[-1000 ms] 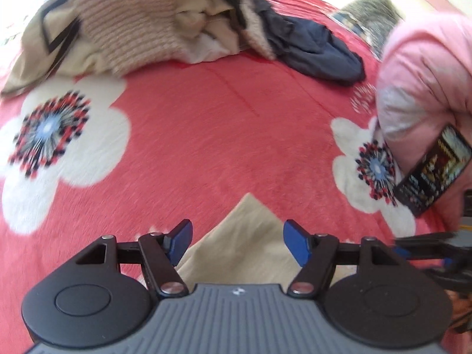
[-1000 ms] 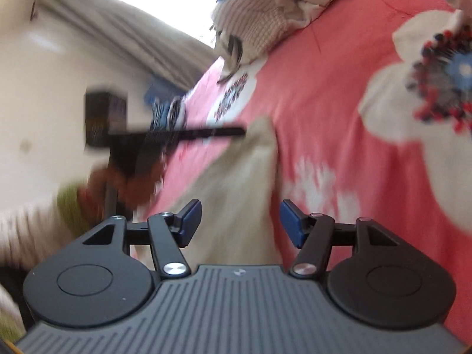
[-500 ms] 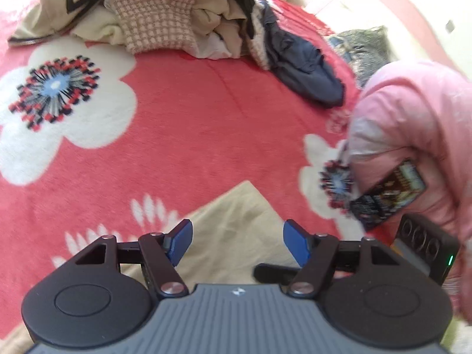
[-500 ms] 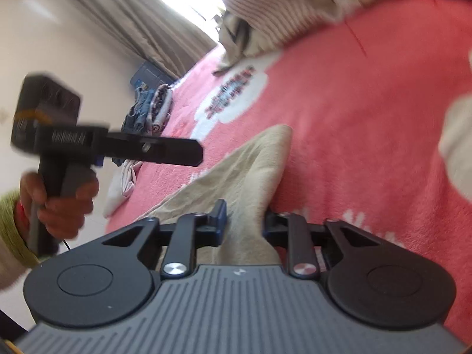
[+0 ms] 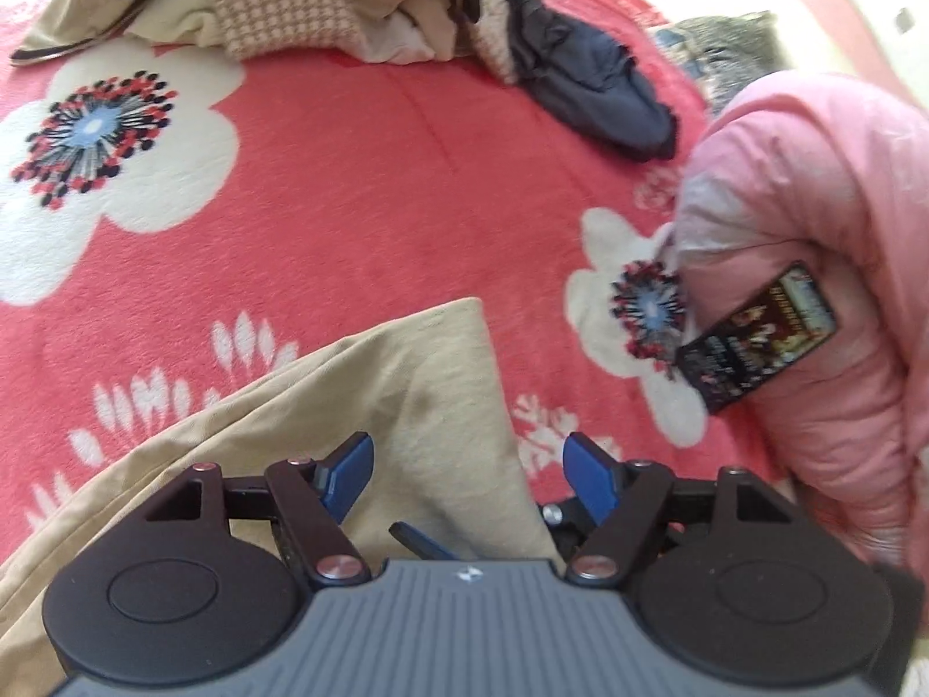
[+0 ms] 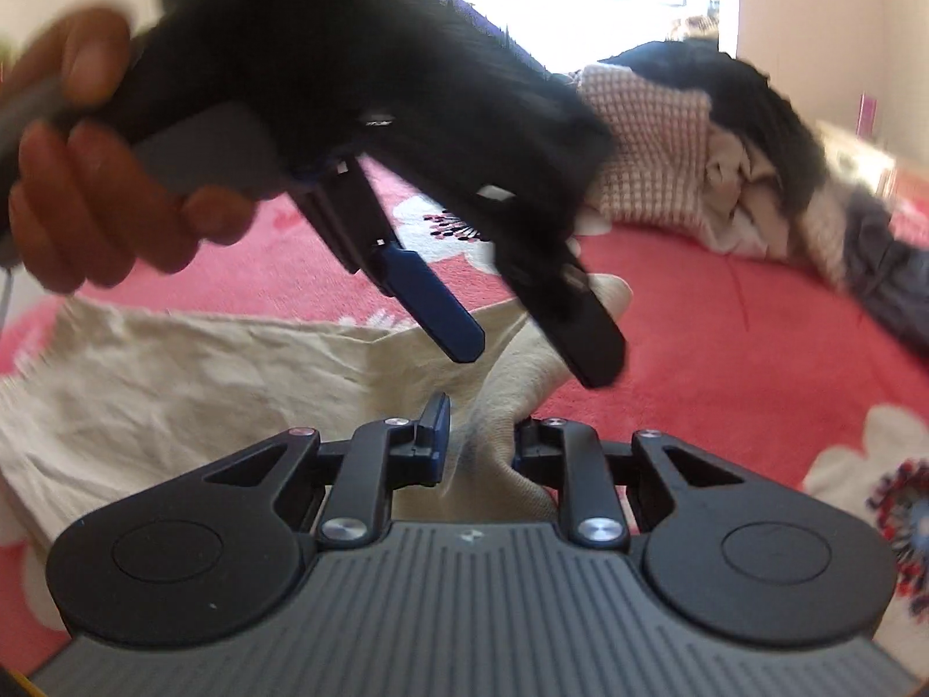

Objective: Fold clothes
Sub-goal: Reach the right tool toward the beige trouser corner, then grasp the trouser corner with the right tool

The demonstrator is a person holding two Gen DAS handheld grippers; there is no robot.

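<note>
The beige garment (image 5: 325,406) lies spread on the red flowered bed (image 5: 360,186), near the person, one pointed corner reaching toward the far side. The right gripper (image 6: 476,441) has its jaws drawn in on a raised ridge of that cloth near the corner, so it seems to have the fabric pinched. The left gripper (image 5: 467,467) hangs just above the same corner with its blue fingers (image 5: 348,464) spread wide and nothing between them; in the right wrist view it shows blurred, just beyond the right one. I judge the step in hand to be securing a second hold, though whether this fold is opening or closing cannot be told. To do it well, the left gripper should come down onto the edge to the left of the right one's pinch, take only the layer meant to be carried, and close fully before either lifts. Both should then travel level so the edge stays taut and lands square. The heap of clothes (image 5: 360,6) at the far side and the pink jacket (image 5: 813,267) at right lie well apart from it.
</note>
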